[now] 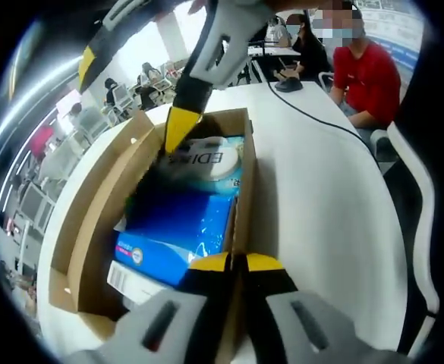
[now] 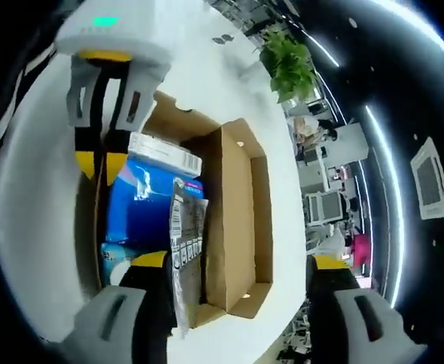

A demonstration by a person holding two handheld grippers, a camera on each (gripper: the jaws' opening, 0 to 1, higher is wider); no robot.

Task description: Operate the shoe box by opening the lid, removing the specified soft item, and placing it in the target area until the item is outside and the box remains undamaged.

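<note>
- In the left gripper view, our left gripper [image 1: 235, 263] rises from the bottom with its yellow-tipped jaws pressed close together on the near wall of the shoe box [image 1: 92, 227]; it is clenched on that cardboard edge.
- The box sits open on a white table [image 1: 313, 189], its lid [image 1: 70, 220] folded out to the left of the view.
- Inside the box lies a blue soft pack [image 1: 180, 231], and beyond it, at the far end, a white and teal pack [image 1: 210, 163].
- The right gripper [image 1: 180, 125] comes in from the top of this view, one yellow tip reaching down to the white and teal pack at the far end of the box.
- A black cable [image 1: 313, 117] runs across the table, and a person in a red shirt [image 1: 370, 80] sits at the far side.
- In the right gripper view, our right gripper [image 2: 240, 265] has its jaws spread wide apart, one tip over the box's contents and the other out beyond the lid [image 2: 237, 220]; it is released and grips nothing that we can make out.
- The blue soft pack [image 2: 142, 201] lies in the box [image 2: 191, 125], with a clear plastic packet [image 2: 185, 250] standing beside it near the jaw.
- The left gripper [image 2: 100, 163] shows at the far end, its tips together on the box wall.
- A green plant [image 2: 290, 64] stands on the table [image 2: 39, 227] beyond the box.
</note>
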